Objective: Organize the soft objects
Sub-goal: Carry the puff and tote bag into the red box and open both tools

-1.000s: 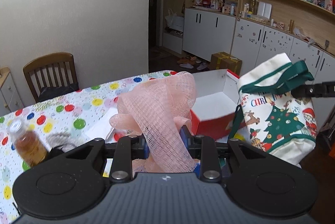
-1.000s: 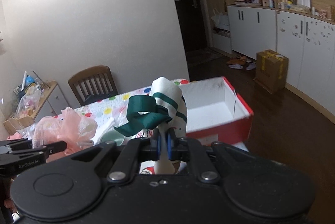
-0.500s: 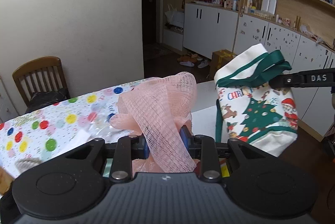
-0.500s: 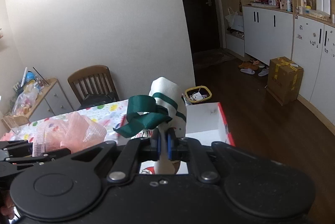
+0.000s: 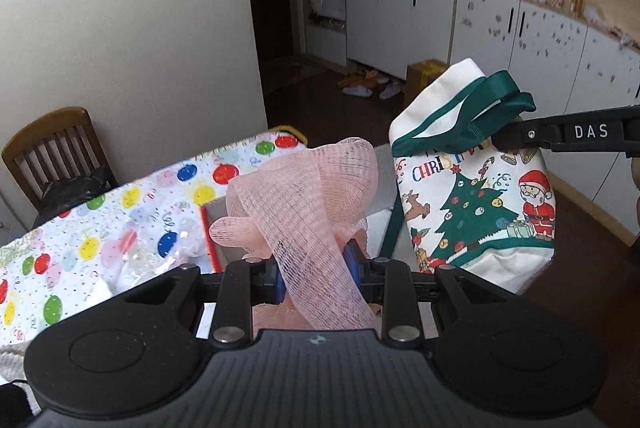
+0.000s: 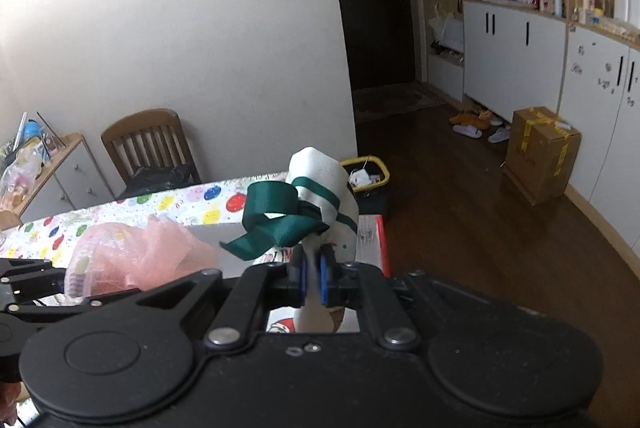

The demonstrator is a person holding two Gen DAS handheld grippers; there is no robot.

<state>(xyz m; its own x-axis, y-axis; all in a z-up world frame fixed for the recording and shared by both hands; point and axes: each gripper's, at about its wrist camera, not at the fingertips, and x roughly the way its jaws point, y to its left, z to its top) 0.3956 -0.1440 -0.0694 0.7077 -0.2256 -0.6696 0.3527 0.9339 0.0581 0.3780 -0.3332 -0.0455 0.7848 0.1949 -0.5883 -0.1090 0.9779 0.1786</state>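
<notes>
The pink net puff [image 5: 304, 212] is up in the air, over the table's far end and just above the red box [image 5: 210, 244]; it sticks up and away from the left gripper [image 5: 316, 278], long way up, with one wide strip hanging back down toward the camera; the left gripper's blue pads squeeze it from both sides. Right beside it hangs the Christmas bag [image 5: 480, 204], white with a green tree and a Santa on it; it hangs with its mouth up and its long side going down; its green straps [image 6: 276, 224] bunch up at the top. The right gripper [image 6: 313, 278] has its jaws pressed together on a pinch of the bag's white cloth; in the left view its black fingers [image 5: 560, 138] come in from the right, lying flat.

Under both things is the table [image 5: 100, 228] with a cloth full of bright dots; the red box with a white inside sits at its end. Behind the table stands a wooden chair [image 6: 150, 144] by a plain white wall; farther off are a dark wood floor, a brown cardboard box [image 6: 540, 156], white cupboards [image 5: 400, 16] and shelves full of little things.
</notes>
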